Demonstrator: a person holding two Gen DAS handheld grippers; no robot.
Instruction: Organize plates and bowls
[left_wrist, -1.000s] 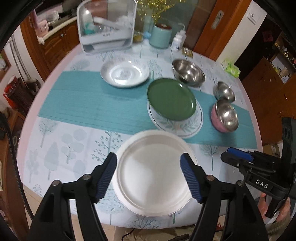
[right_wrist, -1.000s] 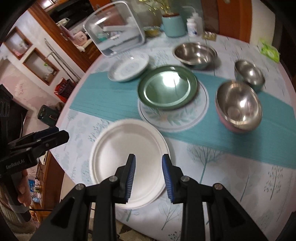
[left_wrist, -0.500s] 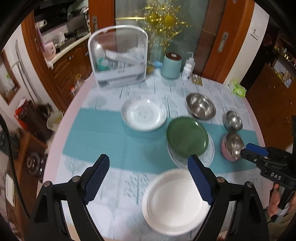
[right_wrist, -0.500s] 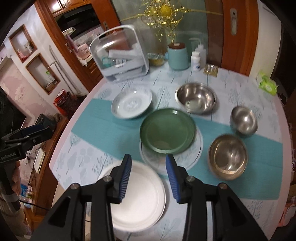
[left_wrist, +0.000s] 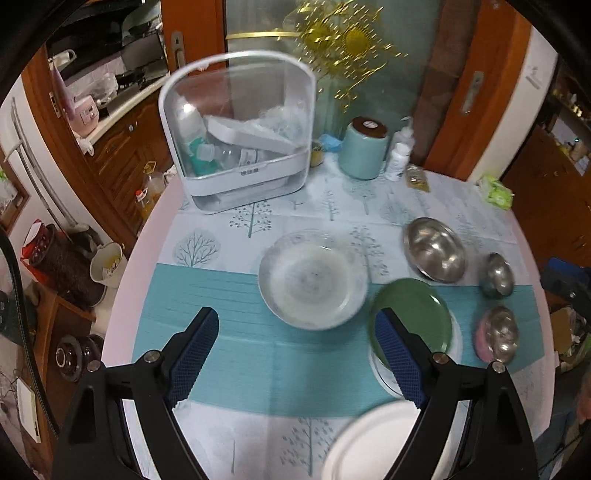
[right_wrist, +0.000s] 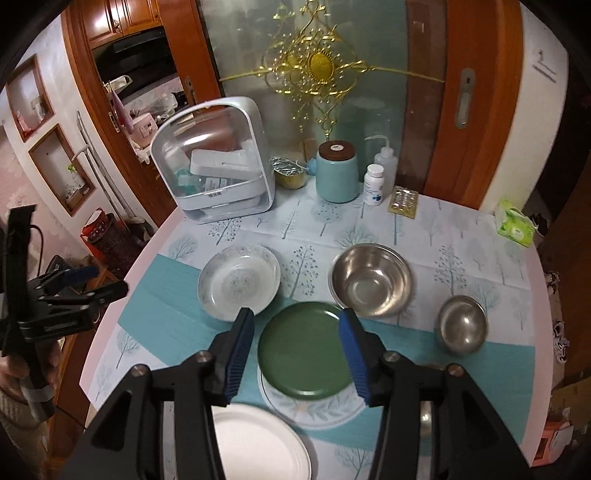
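My left gripper (left_wrist: 295, 354) hangs above the table with its jaws spread wide and nothing between them; past its fingers I see the patterned dish (left_wrist: 313, 278) on the teal runner (left_wrist: 240, 354). My right gripper (right_wrist: 297, 354) is also open, less widely, and empty, hovering over the green plate (right_wrist: 304, 349), which sits on a leaf-print plate (right_wrist: 314, 415). The white plate (right_wrist: 258, 443) lies nearest me, just beside those two. Beyond the green plate stands the big steel bowl (right_wrist: 371, 280), with a small steel bowl (right_wrist: 461, 325) to its right. In the left view a pink bowl (left_wrist: 498, 334) holds another steel one. At the far edge sit a clear box (right_wrist: 218, 170) and a teal jar (right_wrist: 338, 171).
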